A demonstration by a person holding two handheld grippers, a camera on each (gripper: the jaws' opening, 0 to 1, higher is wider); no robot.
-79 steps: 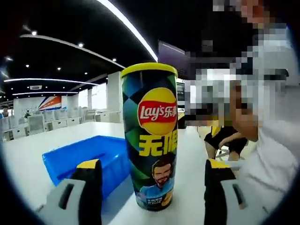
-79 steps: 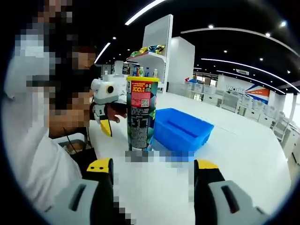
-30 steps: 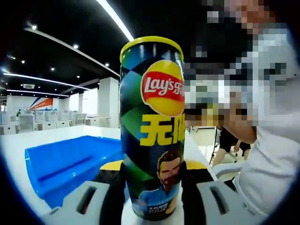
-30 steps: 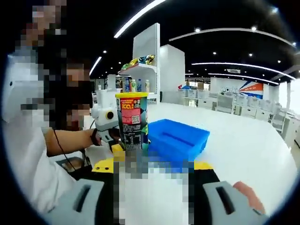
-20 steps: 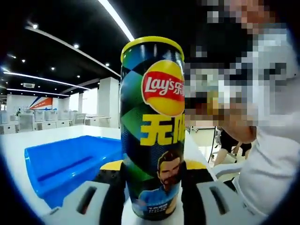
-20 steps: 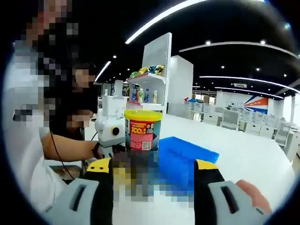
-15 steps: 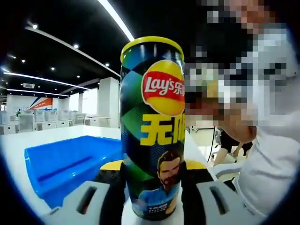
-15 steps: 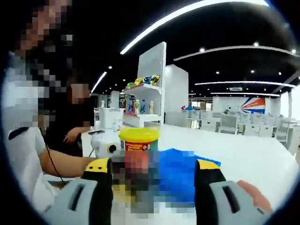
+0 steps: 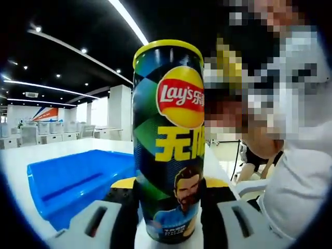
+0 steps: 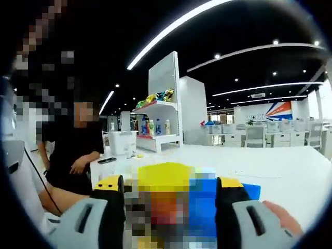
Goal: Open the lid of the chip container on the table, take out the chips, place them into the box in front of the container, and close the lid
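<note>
A tall Lay's chip can (image 9: 168, 145) with a yellow lid (image 9: 167, 47) stands upright on the white table (image 9: 31, 155). My left gripper (image 9: 169, 185) is shut on the can's lower body, one jaw on each side. The blue box (image 9: 72, 181) lies just left of the can. In the right gripper view the yellow lid (image 10: 166, 174) sits close up between the jaws of my right gripper (image 10: 170, 182), which stands open at lid height. A mosaic patch hides the can's body there, and I cannot tell if the jaws touch the lid. The blue box (image 10: 249, 189) peeks out behind the right jaw.
A person in white (image 9: 301, 171) is close on the right of the left gripper view. A person in black (image 10: 78, 150) sits at the table's far edge. A shelf unit (image 10: 155, 122) with bottles stands behind the white table (image 10: 259, 161). A fingertip (image 10: 277, 213) shows beside the right jaw.
My right gripper has come in towards the can and risen to lid height, so the yellow lid now looms large between its jaws. The left gripper and can have stayed still.
</note>
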